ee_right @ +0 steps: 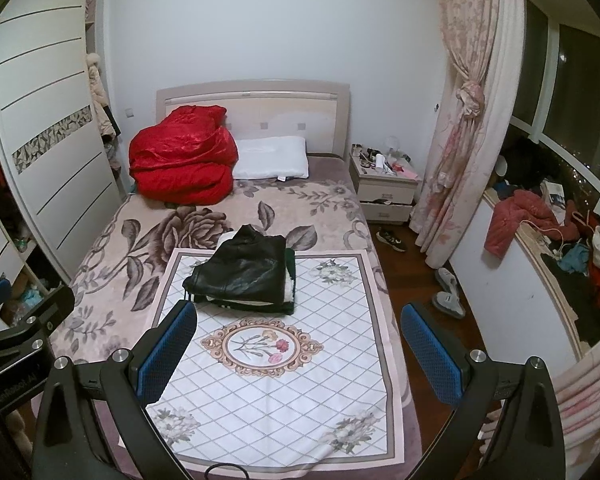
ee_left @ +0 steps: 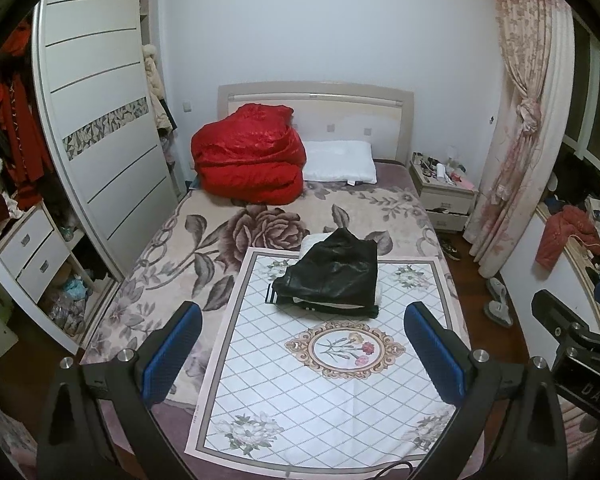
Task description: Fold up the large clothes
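Left wrist view, nearest first: the left tool (ee_left: 302,354) hangs above the foot of the bed (ee_left: 172,224), its blue-padded fingers (ee_left: 172,354) spread wide with nothing between them. At the right edge of this view a part of the right tool (ee_left: 572,332) shows as black hardware. From the right wrist view, the right tool (ee_right: 298,354) is likewise held apart and empty over the same end of the bed.

Under both tools lies a white mat (ee_left: 300,380) with a diamond grid, a round flower medallion and a pink border, spread flat on the floral bedspread. At the far end of the mat sits a pile of folded clothes (ee_left: 332,276): a black leather-like garment on top, striped and white pieces showing beneath it. The pile is well apart from both tools.

Farther back, a bundled red quilt (ee_left: 248,156) and a white pillow (ee_left: 338,160) lie side by side, touching, against the headboard (ee_left: 340,108). A wardrobe (ee_left: 100,120) stands left of the bed, a cluttered nightstand (ee_left: 444,192) and tied-back floral curtain (ee_left: 520,140) right.
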